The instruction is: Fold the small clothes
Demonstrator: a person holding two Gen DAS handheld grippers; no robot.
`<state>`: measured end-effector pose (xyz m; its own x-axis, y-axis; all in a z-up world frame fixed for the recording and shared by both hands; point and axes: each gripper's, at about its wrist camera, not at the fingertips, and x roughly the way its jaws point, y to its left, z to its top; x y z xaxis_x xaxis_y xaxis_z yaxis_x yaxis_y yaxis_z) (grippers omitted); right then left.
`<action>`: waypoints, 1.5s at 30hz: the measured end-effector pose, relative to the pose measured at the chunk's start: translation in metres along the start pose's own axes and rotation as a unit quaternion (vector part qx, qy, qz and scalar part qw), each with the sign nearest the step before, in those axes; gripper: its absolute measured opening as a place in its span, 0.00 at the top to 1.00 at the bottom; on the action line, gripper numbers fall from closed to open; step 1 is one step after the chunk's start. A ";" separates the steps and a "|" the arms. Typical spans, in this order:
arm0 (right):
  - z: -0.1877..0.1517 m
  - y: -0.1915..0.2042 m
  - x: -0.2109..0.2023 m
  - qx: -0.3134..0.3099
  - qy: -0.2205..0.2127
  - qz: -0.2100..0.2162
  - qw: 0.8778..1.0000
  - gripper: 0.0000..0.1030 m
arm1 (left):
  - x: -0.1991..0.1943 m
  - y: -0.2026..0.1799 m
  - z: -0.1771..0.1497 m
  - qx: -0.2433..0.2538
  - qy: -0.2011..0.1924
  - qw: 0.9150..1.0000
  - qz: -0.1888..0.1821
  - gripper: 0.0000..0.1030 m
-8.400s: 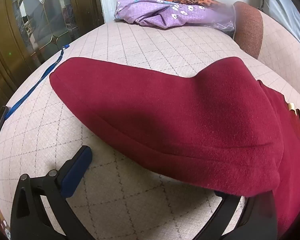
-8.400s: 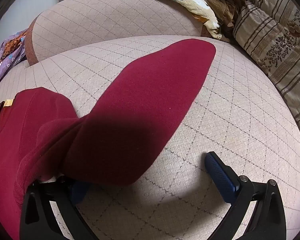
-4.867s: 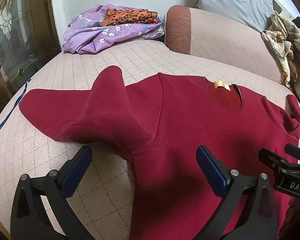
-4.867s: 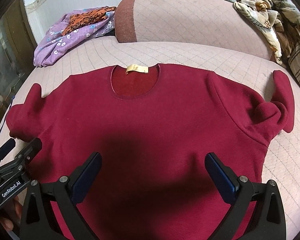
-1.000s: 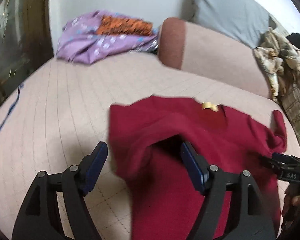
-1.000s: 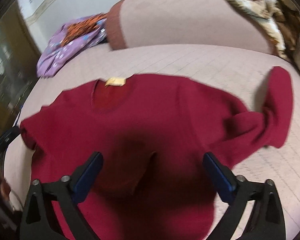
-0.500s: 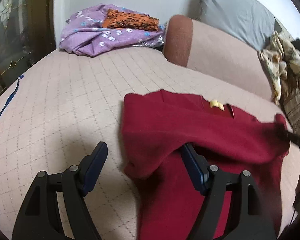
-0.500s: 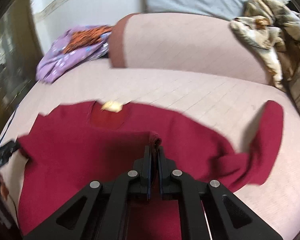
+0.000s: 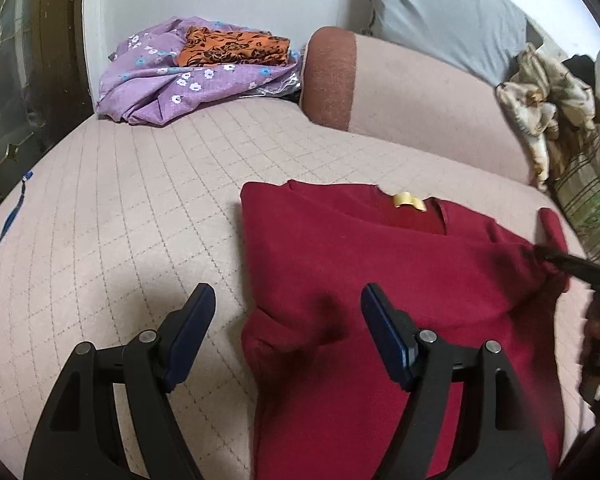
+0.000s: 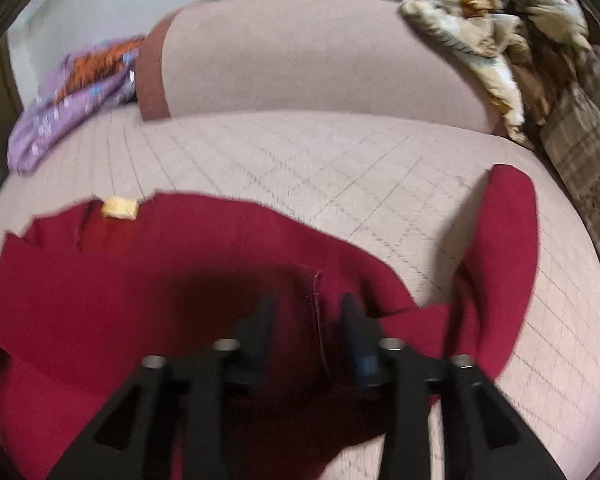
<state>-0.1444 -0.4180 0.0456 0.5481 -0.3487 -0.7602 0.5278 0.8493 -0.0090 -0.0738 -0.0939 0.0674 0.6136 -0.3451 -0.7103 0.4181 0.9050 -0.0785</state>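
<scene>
We see a deep red sweater (image 9: pixel 380 280) with a pale yellow neck label (image 9: pixel 409 201), its fabric plain and unpatterned, lying ahead of and between our black-framed fingers with dark blue pads (image 9: pixel 190 330). Under it the bed cover (image 9: pixel 140 220) is pale pink, crossed by a thin grey diamond grid. Far beyond the fingertips lies lilac cloth (image 9: pixel 168 84) dotted with small white and blue flowers, topped by an orange piece (image 9: pixel 236 48) with black floral print. The bolster (image 9: pixel 420 100) is pink with a rust-brown end. To the right of the fingers, cream-and-tan mottled fabric (image 10: pixel 488 36) and a brown striped cushion (image 10: pixel 584 148).
</scene>
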 end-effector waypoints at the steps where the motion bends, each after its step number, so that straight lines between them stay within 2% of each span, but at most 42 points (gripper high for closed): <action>1: -0.001 0.000 -0.010 0.006 -0.011 0.007 1.000 0.53 | 0.004 -0.002 0.002 0.002 0.003 1.000 0.006 0.27; 4: -0.001 0.011 -0.030 -0.007 -0.027 0.052 0.998 0.50 | 0.021 -0.008 0.008 0.002 0.018 1.000 0.011 0.27; 7: -0.004 0.033 -0.021 -0.042 -0.003 0.087 0.995 0.52 | 0.040 -0.012 0.007 0.008 0.038 0.999 0.022 0.27; 10: -0.007 0.046 0.006 -0.064 0.021 0.077 0.995 0.54 | 0.057 -0.014 0.004 0.016 0.055 0.998 0.038 0.27; 13: -0.011 0.048 0.030 -0.062 0.037 0.058 0.996 0.53 | 0.070 -0.010 0.001 0.009 0.066 0.997 0.037 0.26; 15: -0.009 0.048 0.036 -0.065 0.021 0.044 0.997 0.51 | 0.073 -0.008 0.001 0.003 0.069 0.997 0.035 0.24; 18: -0.003 0.044 0.040 -0.054 0.023 0.046 0.997 0.51 | 0.074 -0.005 0.000 -0.004 0.069 0.997 0.031 0.23; 21: -0.002 0.045 0.031 -0.057 0.033 0.042 0.997 0.51 | 0.073 -0.007 -0.001 -0.005 0.068 0.997 0.032 0.23; 28: -0.014 0.042 -0.008 -0.056 0.012 0.072 0.996 0.51 | 0.073 -0.007 -0.002 -0.004 0.064 0.997 0.036 0.23; 31: -0.023 0.046 -0.007 -0.067 0.026 0.082 0.994 0.51 | 0.074 -0.007 -0.002 -0.005 0.063 0.997 0.038 0.22; 35: -0.033 0.051 0.009 -0.080 0.048 0.073 0.993 0.51 | 0.076 -0.005 -0.002 -0.009 0.064 0.997 0.036 0.20; 41: -0.035 0.047 0.005 -0.073 0.038 0.080 0.993 0.51 | 0.078 0.000 -0.001 -0.018 0.064 0.997 0.027 0.17; 45: -0.034 0.040 0.002 -0.055 0.031 0.091 0.994 0.41 | 0.078 -0.001 -0.002 -0.015 0.063 0.997 0.031 0.15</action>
<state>-0.1446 -0.3714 0.0220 0.5853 -0.1630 -0.7943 0.3472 0.9356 0.0639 -0.0277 -0.1217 0.0105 0.5473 -0.2567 -0.7966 0.3609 0.9312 -0.0522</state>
